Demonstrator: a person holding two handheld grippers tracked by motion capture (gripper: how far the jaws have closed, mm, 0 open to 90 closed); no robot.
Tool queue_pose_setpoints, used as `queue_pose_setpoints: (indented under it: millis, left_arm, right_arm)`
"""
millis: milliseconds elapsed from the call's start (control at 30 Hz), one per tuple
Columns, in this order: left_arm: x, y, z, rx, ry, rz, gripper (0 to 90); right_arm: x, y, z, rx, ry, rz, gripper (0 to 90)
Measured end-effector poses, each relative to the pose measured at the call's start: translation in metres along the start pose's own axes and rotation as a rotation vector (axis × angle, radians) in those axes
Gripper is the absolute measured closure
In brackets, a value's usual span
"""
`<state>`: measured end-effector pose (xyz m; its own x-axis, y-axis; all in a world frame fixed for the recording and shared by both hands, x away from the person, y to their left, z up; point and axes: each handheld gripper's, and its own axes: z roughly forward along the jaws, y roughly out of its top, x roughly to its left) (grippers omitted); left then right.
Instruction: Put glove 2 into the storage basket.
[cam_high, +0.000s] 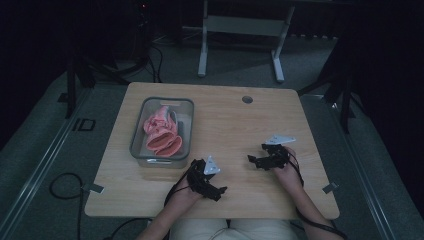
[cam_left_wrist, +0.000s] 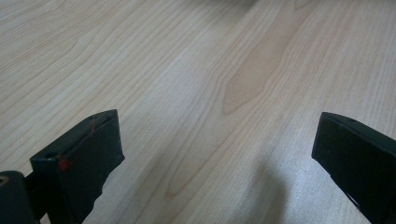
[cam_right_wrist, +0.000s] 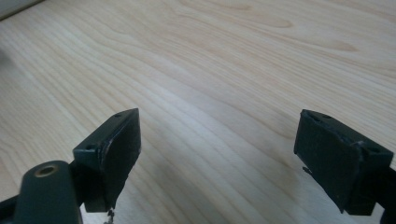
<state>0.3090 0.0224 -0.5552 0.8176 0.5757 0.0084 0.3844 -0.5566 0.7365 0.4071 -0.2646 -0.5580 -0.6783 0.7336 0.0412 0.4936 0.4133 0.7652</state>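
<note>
A clear plastic bin (cam_high: 139, 121) stands on the left half of the wooden table (cam_high: 235, 125), holding a heap of pink cloth-like items (cam_high: 161, 134). My left gripper (cam_high: 218, 191) rests low near the table's front edge, just right of the bin's near corner, pointing right. Its jaws are wide apart over bare wood in the left gripper view (cam_left_wrist: 219, 144), with nothing between them. My right gripper (cam_high: 253, 160) lies at the right of the table, pointing left. It stands open as well (cam_right_wrist: 217, 144), holding nothing.
A round cable hole (cam_high: 247, 99) sits near the table's far edge. Beyond the table stands a metal desk frame (cam_high: 240, 30). Cables (cam_high: 65, 187) trail on the grey floor at left. Bare wood lies between the grippers and the far edge.
</note>
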Motion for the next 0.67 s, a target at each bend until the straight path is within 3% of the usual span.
queue_pose_setpoints:
  millis: [233,367,667]
  left_arm:
    - [-0.0015,-0.0009,-0.0027,-0.021,0.016,0.002,1.2]
    - [-0.0031,-0.0030,-0.0017,-0.004,0.027,0.007,1.2]
    - [-0.0012,-0.0044,-0.0021,-0.003,0.017,-0.003,1.2]
  right_arm:
    - [-0.0054,-0.0028,-0.0024,-0.002,-0.011,0.008,14.6]
    - [-0.0049,-0.0036,-0.0016,0.002,-0.019,0.003,14.4]
    - [-0.0048,-0.0039,-0.0015,-0.001,-0.022,0.002,14.4]
